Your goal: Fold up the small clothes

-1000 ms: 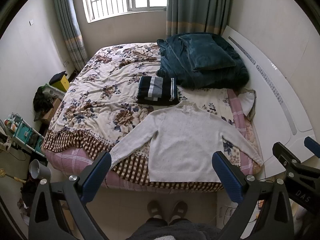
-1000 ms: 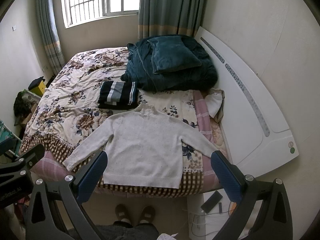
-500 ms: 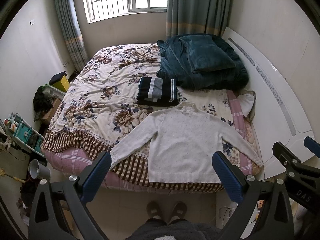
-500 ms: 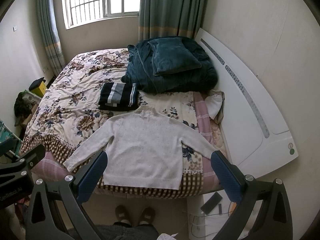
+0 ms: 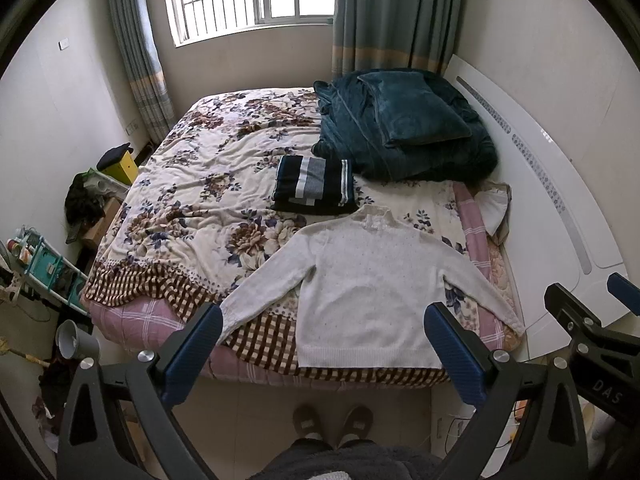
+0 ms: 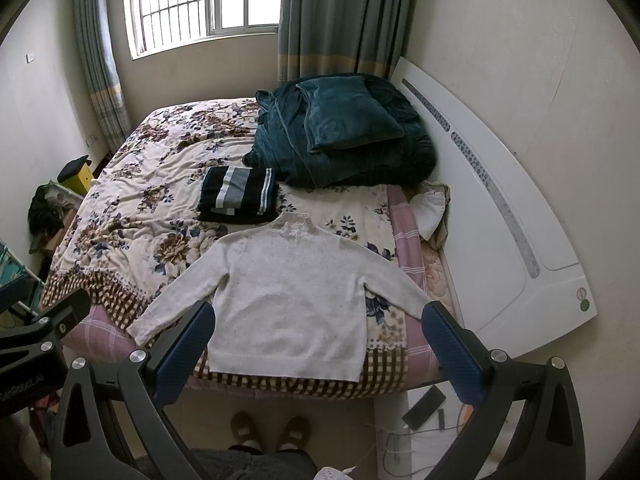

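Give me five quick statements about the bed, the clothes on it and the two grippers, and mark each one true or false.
1. The white knitted sweater lies flat with both sleeves spread out. True.
2. The dark striped garment is spread open across the bed. False: it is folded into a compact stack just beyond the sweater's collar.
3. The left gripper is shut on a sweater sleeve. False: its jaws stand wide apart, holding nothing.
4. The teal velvet pillow rests on top of the bundled teal blanket. True.
5. The right gripper holds the sweater's hem. False: it is open and empty, above the bed's near edge.
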Motion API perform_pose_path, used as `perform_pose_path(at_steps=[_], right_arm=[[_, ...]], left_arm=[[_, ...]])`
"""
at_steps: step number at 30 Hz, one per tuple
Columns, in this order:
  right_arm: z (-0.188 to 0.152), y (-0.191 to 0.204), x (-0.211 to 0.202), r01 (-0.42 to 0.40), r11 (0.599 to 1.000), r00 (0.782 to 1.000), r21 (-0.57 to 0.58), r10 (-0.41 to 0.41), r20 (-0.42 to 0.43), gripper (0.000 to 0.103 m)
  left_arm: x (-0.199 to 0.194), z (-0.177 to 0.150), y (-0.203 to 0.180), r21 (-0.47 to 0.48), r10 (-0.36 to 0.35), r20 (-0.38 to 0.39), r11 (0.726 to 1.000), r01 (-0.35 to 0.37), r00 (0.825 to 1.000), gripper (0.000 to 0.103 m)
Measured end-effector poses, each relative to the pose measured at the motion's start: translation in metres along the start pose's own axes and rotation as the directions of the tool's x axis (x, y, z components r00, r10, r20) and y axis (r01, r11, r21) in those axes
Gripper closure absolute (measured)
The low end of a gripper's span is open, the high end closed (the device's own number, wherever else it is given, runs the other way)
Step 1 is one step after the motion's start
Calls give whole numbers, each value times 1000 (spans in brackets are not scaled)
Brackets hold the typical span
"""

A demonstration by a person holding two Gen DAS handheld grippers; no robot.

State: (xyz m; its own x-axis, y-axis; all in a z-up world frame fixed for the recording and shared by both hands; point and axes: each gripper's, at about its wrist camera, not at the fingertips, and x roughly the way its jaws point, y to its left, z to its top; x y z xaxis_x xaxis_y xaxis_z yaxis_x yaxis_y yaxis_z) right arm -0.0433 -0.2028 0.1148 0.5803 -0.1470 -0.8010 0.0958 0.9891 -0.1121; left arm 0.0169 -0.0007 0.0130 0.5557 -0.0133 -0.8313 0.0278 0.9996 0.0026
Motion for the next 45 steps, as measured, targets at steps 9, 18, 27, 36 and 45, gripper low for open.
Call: perform_pose_path(at_steps=[9,18,27,36,45], right_arm=[[8,2,-1,1,1000,1000,8,-1,-7,0],[19,-24,78,50,983,993,178,-31,-110,0],[-22,-113,232,235,899,959,370,-153,-237,0],[-97,-262,428,314,770,913,555,-84,-400,0],[-211,-408,582,450,471,875,759,-66,-479,1]], left_arm=[[7,26,-16,4,-2,6,1000,2,1000,0],[110,45,-25,45,40,12,998,-41,999,0],[244,54,-68,98,41,-113,995,-30,993,0],[371,58,-138,107,102,-238,991,-78,966,0],[479,28,-186,98,114,-378,992,-83,919,0]])
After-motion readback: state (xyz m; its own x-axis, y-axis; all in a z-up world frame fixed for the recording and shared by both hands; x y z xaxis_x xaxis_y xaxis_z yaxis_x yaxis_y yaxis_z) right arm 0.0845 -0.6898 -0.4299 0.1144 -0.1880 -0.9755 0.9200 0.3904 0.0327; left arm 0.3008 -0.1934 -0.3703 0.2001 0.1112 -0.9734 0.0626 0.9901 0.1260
